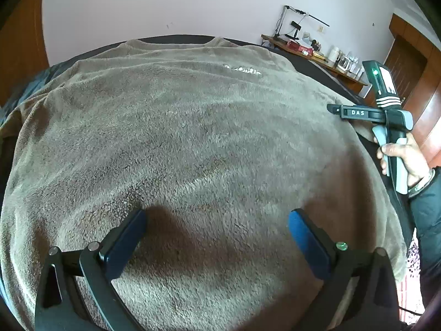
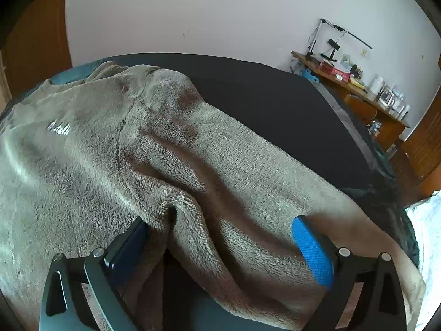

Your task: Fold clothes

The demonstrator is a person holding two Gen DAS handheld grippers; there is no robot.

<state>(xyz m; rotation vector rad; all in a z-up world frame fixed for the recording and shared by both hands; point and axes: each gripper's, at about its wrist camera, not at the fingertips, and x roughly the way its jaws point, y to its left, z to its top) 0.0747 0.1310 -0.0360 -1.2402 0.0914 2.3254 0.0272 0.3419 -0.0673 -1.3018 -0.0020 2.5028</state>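
Right tool (image 2: 220, 248) gapes wide over the sleeve (image 2: 248, 193), gripping nothing; left tool (image 1: 217, 242) hangs open too. The fleece sweatshirt (image 1: 193, 138) fills the frame, spread flat on the bed (image 2: 275, 104) — no fold made yet, I'd say.

Setting: home bedroom. Evidence: bed (image 2: 275, 115) with dark cover, extending ahead of both grippers; plain white wall (image 2: 220, 13) beyond it; wooden side table (image 2: 366, 104) ahead and to the right, cluttered with jars, boxes and 1 desk lamp (image 2: 330, 35); wooden door (image 1: 405, 66) far right.
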